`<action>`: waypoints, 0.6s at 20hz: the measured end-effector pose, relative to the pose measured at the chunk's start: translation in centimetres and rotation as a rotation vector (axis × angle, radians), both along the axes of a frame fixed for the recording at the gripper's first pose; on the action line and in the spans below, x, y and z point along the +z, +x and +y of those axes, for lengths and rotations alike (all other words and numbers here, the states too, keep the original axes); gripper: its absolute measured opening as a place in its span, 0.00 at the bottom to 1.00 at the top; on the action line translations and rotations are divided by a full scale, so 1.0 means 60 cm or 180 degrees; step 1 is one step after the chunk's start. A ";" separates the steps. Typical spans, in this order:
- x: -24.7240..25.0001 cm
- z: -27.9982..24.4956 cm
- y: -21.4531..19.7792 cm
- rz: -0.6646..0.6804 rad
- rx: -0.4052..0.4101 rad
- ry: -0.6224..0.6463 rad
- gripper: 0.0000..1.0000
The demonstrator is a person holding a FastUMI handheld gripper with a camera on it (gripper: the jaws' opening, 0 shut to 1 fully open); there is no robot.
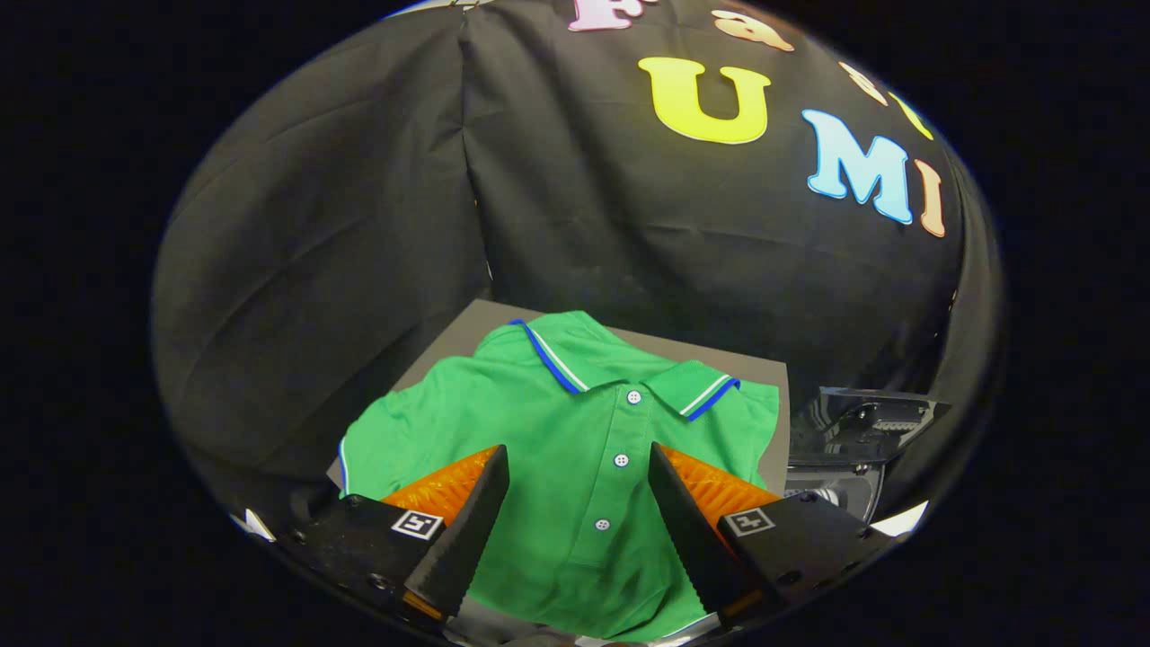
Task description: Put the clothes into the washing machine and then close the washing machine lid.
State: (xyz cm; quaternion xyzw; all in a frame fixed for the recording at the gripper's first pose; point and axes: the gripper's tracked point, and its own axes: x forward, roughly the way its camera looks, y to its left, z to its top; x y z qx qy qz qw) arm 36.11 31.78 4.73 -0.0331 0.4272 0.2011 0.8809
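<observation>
On the grey worktop [764, 382], against the black cloth wall [359, 225] of the booth, a green polo shirt [557, 422] lies spread front-up, its collar trimmed in blue and white toward the far side and its white-buttoned placket running back toward the camera. The tongs [579, 476] hang just above the shirt's chest with the fingers spread wide apart, one on each side of the button row, gripping nothing; whether the tips touch the fabric cannot be told. To the right of the worktop, beyond the right finger, part of the washing machine [840, 490] shows, with its dark lid [862, 418] raised and the opening only partly visible.
</observation>
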 end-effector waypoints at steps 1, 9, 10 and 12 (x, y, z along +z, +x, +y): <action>-0.005 0.000 -0.003 0.0042 0.0015 -0.0053 0.98; -0.060 -0.006 -0.016 0.0288 0.0053 -0.0269 0.97; -0.064 -0.006 -0.011 0.0288 0.0042 -0.0273 0.98; -0.064 -0.007 -0.015 0.0321 0.0083 -0.0274 0.97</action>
